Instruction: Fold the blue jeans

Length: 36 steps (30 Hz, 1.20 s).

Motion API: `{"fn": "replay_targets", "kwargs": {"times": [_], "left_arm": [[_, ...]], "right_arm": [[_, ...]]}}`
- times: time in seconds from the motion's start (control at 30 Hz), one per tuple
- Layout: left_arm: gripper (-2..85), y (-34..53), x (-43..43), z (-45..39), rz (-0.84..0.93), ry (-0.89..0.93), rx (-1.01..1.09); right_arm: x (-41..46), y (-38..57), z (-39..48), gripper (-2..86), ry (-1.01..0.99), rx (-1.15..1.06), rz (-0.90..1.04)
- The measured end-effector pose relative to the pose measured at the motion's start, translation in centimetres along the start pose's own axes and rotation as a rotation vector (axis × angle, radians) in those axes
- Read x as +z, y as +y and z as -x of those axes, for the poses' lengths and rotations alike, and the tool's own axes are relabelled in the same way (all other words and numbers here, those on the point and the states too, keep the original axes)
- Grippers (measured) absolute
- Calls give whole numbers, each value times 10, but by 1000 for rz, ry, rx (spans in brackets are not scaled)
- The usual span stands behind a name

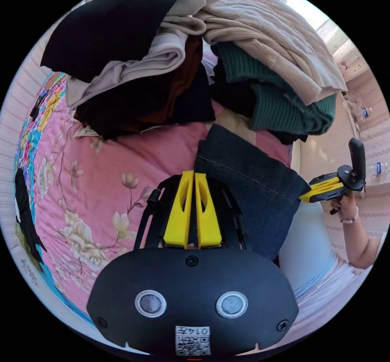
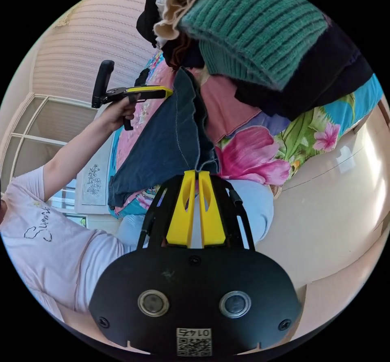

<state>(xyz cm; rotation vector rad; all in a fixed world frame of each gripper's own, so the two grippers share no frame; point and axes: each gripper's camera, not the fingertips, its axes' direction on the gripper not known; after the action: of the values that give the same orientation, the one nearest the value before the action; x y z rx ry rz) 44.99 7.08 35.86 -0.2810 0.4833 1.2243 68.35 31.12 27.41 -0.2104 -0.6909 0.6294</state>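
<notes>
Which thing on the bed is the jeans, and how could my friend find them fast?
Find the bed with the pink flowery cover and the big pile of clothes on it. Just in front of that pile lie the blue jeans, pinched at their edges by the left gripper and the right gripper. They are the one dark blue denim piece with pale stitching; the pile is knits and black and cream cloth.
</notes>
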Motion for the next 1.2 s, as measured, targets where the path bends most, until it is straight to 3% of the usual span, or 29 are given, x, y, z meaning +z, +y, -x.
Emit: {"fn": "replay_targets", "kwargs": {"times": [0.2,0.3,0.43,0.53,0.67,0.83,1.03,1.13,1.2], "left_arm": [[19,39,-46,11,-122,6,-14],[40,110,-104,24,-277,10,-7],[21,263,-153,25,-363,-94,-172],[-4,372,-163,-1,-325,-142,-341],[-9,469,-152,-49,-235,-259,-497],[-10,504,-121,-66,-227,-217,-615],[-10,495,-95,-55,-259,-165,-676],[-10,496,-64,-50,-151,-211,-696],[-10,509,-50,-54,-232,-210,-725]], "right_arm": [[17,1,13,45,118,68,20],[10,9,38,44,289,2,22],[16,15,111,9,490,-258,1],[52,7,178,1,493,-500,57],[133,-4,280,-2,223,-818,214],[234,1,392,-3,203,-1100,316],[325,-15,490,-4,306,-1203,435],[370,-20,514,-4,372,-1221,457],[398,-23,519,-4,371,-1197,521]]}}
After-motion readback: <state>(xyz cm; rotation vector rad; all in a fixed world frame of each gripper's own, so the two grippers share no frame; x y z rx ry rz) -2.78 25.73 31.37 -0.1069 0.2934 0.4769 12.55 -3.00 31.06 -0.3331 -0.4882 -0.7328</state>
